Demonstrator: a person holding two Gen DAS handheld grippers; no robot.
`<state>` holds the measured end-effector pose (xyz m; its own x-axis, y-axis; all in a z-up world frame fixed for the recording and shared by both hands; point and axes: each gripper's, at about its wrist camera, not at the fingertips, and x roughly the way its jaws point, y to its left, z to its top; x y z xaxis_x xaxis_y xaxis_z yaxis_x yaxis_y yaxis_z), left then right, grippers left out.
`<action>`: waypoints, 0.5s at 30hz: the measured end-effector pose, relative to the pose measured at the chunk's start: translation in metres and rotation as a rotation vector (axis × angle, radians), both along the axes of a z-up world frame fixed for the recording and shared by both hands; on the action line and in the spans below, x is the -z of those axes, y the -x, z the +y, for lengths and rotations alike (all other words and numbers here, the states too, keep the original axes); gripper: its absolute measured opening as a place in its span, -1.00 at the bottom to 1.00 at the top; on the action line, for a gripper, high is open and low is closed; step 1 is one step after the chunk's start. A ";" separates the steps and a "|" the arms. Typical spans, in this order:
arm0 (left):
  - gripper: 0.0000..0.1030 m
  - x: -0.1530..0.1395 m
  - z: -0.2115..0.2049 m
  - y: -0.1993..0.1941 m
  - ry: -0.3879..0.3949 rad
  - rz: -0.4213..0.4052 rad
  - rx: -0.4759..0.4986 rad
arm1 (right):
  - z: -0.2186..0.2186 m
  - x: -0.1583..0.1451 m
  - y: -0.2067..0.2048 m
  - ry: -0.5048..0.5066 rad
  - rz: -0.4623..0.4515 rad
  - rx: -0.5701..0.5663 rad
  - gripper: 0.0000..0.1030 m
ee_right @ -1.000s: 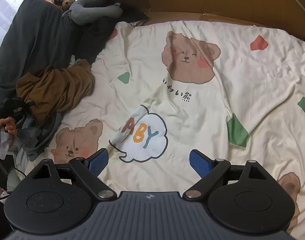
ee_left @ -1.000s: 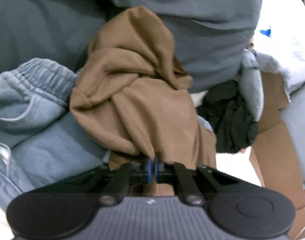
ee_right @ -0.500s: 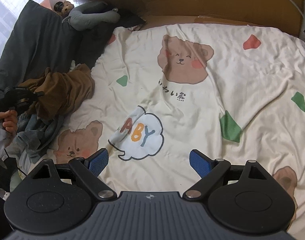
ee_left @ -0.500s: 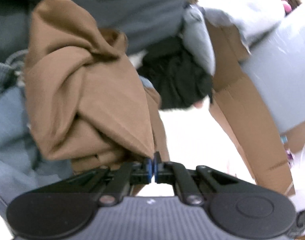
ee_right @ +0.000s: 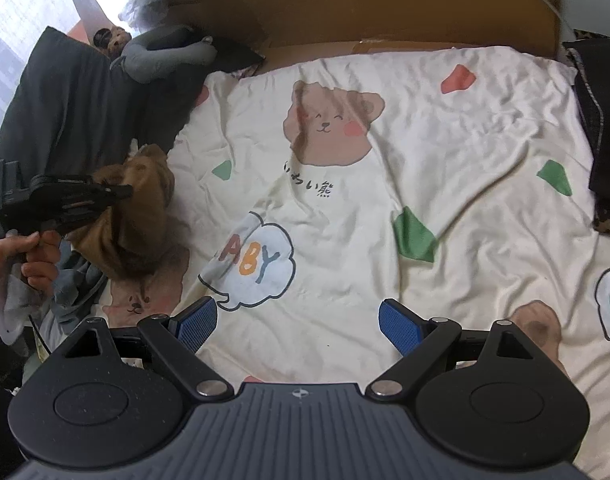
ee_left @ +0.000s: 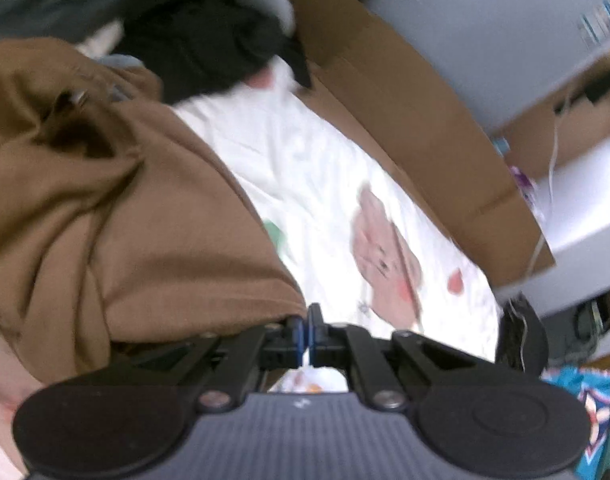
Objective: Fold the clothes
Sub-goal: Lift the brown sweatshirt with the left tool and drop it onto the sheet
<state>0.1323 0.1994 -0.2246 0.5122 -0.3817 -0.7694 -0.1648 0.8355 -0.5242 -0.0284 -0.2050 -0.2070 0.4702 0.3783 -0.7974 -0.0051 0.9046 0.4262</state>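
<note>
A crumpled brown garment [ee_left: 117,216] fills the left half of the left wrist view. My left gripper [ee_left: 306,330] is shut on its edge, and the cloth hangs bunched from the pads. In the right wrist view the same brown garment [ee_right: 145,216] is lifted over the left side of the bed, held by the left gripper [ee_right: 125,191] in a person's hand [ee_right: 25,256]. My right gripper [ee_right: 295,324] stands open above the cream bear-print sheet [ee_right: 445,152], nothing between its blue pads.
A pile of bluish-grey clothes [ee_right: 73,292] lies under the brown garment at the bed's left edge. A dark grey pillow [ee_right: 69,120] and a grey plush toy [ee_right: 165,52] sit at the far left. Cardboard [ee_right: 385,4] lines the bed's far side. Dark fabric [ee_right: 601,120] lies at the right edge.
The left gripper has pulled the brown garment off the clothes pile and swung it toward the open sheet, rolling as it went. The right gripper drifted slightly over the sheet, still open.
</note>
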 end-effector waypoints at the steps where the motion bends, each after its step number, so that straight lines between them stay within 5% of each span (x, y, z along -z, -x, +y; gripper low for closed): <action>1: -0.97 0.003 -0.011 0.000 -0.001 0.007 0.020 | -0.003 -0.001 0.003 -0.002 -0.002 0.006 0.77; 15: -0.97 0.020 -0.149 0.013 0.027 0.029 0.333 | -0.045 0.002 0.034 -0.011 -0.013 0.079 0.77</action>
<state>0.1197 0.0509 -0.2442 0.3340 -0.5446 -0.7693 0.0997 0.8320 -0.5457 -0.0626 -0.2505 -0.2087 0.5094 0.3483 -0.7869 0.0601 0.8978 0.4363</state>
